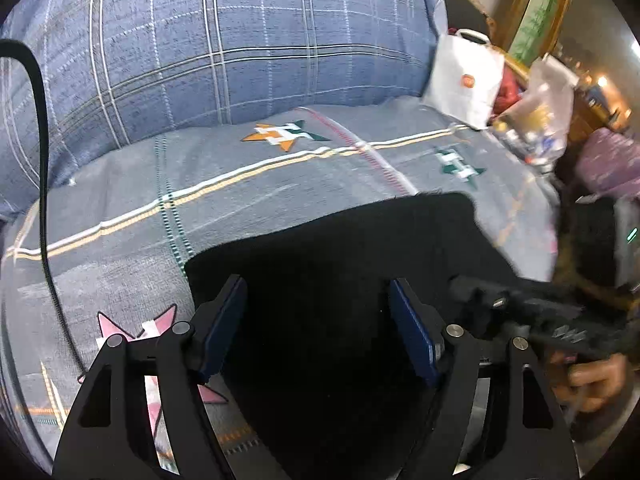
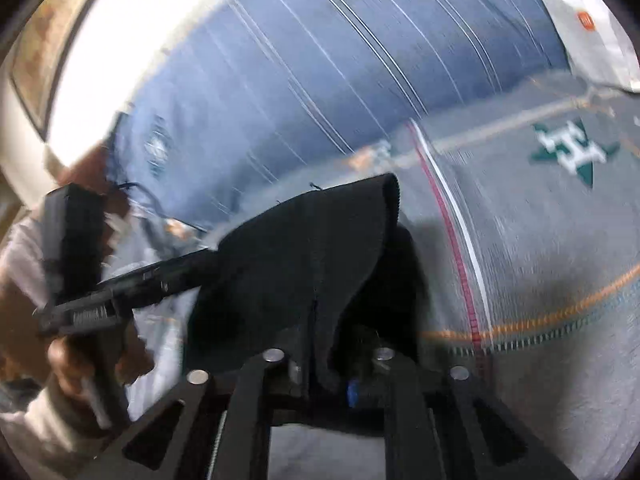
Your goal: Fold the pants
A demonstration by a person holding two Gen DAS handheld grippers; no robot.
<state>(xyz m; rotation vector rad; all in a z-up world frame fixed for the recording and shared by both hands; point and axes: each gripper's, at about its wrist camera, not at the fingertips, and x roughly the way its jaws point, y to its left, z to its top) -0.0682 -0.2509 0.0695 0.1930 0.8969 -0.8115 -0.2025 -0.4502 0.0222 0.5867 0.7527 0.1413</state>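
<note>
The black pants lie flat on a grey patterned bedsheet. My left gripper hovers over them with its blue-padded jaws wide apart and nothing between them. In the right wrist view, my right gripper is shut on an edge of the pants and holds that fabric lifted off the sheet, draped over the fingers. The right gripper also shows at the right of the left wrist view, blurred. The left gripper shows at the left of the right wrist view.
A large blue plaid pillow lies behind the pants. A white paper bag and a plastic bag of clutter stand at the bed's far right. A black cable runs down the left.
</note>
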